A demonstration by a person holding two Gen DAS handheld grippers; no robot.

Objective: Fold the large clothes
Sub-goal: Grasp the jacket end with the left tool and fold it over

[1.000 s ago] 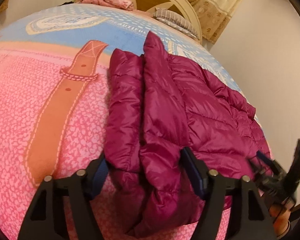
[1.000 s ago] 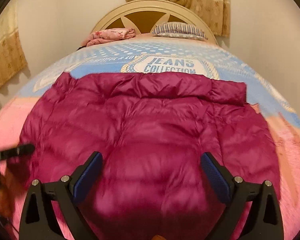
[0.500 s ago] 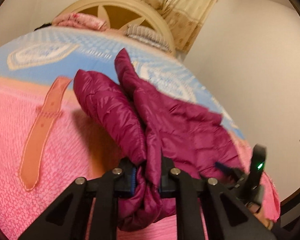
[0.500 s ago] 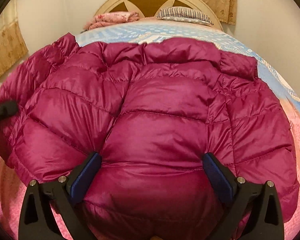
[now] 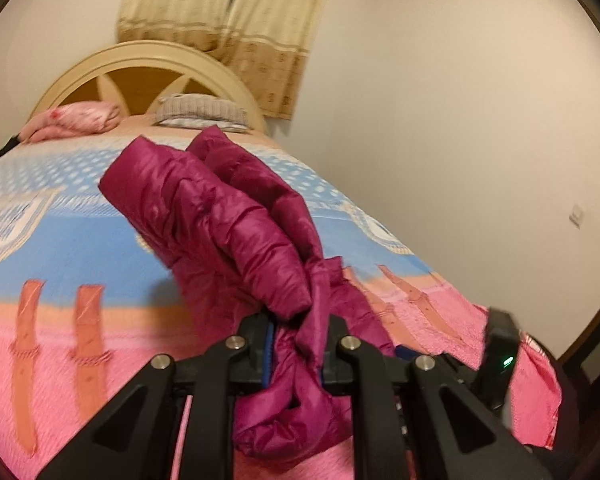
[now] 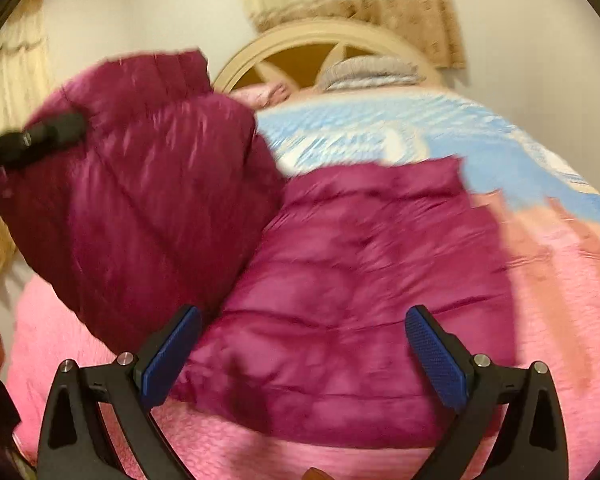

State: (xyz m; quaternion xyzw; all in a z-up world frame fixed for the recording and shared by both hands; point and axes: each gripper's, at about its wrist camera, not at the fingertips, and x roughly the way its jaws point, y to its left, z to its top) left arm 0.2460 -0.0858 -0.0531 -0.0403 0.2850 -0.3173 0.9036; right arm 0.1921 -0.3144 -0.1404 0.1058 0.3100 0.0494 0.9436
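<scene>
A magenta quilted puffer jacket (image 6: 340, 280) lies on the bed, its left side lifted and bunched.

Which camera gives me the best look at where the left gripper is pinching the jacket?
The left wrist view: the left gripper has its fingers clamped on a bunched fold of the magenta puffer jacket. The right wrist view is blurred and shows only the jacket's raised side, with that gripper at the frame's left edge.

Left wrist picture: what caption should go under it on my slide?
Left gripper shut on a magenta puffer jacket, lifting its edge above the pink-and-blue bedspread.
</scene>
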